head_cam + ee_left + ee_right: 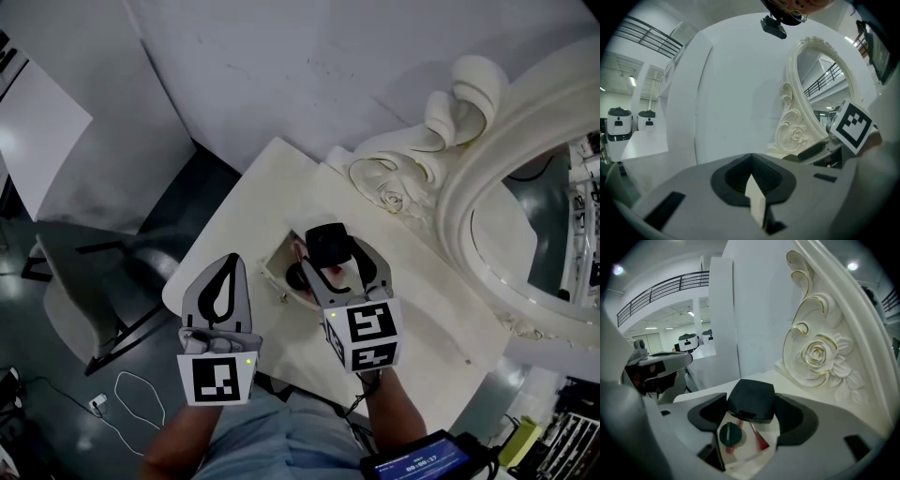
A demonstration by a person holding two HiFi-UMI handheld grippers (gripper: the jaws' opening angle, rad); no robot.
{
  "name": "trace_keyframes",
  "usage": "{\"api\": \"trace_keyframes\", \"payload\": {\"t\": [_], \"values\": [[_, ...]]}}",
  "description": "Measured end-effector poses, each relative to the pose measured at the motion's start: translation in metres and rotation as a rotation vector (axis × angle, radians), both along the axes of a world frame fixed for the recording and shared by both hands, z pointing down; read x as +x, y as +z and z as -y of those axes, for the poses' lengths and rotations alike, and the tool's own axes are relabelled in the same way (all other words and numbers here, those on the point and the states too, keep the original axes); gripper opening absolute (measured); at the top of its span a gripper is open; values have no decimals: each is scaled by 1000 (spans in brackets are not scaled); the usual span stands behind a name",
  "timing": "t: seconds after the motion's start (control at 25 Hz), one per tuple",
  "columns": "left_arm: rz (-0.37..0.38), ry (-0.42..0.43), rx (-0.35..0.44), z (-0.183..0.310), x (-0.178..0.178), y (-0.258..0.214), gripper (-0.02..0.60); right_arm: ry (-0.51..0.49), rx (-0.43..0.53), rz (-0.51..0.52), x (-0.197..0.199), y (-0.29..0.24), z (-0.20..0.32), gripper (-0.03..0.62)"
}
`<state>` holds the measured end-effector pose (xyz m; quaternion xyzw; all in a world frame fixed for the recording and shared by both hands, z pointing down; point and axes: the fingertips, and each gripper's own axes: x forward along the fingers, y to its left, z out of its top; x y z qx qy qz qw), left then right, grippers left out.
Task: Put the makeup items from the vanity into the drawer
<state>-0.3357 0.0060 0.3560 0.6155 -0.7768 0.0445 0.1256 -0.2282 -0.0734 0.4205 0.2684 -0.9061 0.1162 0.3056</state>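
Note:
A black makeup compact (327, 241) sits between the jaws of my right gripper (330, 247), which is shut on it just above the open drawer (276, 264) of the white vanity (427, 314). In the right gripper view the compact (751, 400) hangs over the drawer's inside (749, 456), where a green-capped item (730, 433) and red items lie. My left gripper (228, 265) is shut and holds nothing. It hovers off the vanity's front-left edge, left of the drawer. In the left gripper view its jaws (752, 182) meet around a small dark opening.
An ornate white mirror frame (450, 122) with a carved rose (816, 354) rises at the vanity's right. A grey chair (89, 281) stands on the floor to the left, with a cable (131, 398) beside it. White wall panels (281, 56) stand behind.

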Motion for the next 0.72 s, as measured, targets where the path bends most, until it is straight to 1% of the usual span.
{"api": "trace_keyframes", "payload": {"t": [0.24, 0.44, 0.72], "values": [[10, 0, 12, -13, 10, -4, -2, -51, -3, 17, 0, -1, -28, 324], [15, 4, 15, -20, 15, -6, -2, -100, -44, 16, -4, 4, -52, 324], [8, 5, -9, -20, 15, 1, -2, -112, -103, -28, 2, 26, -54, 324]]}}
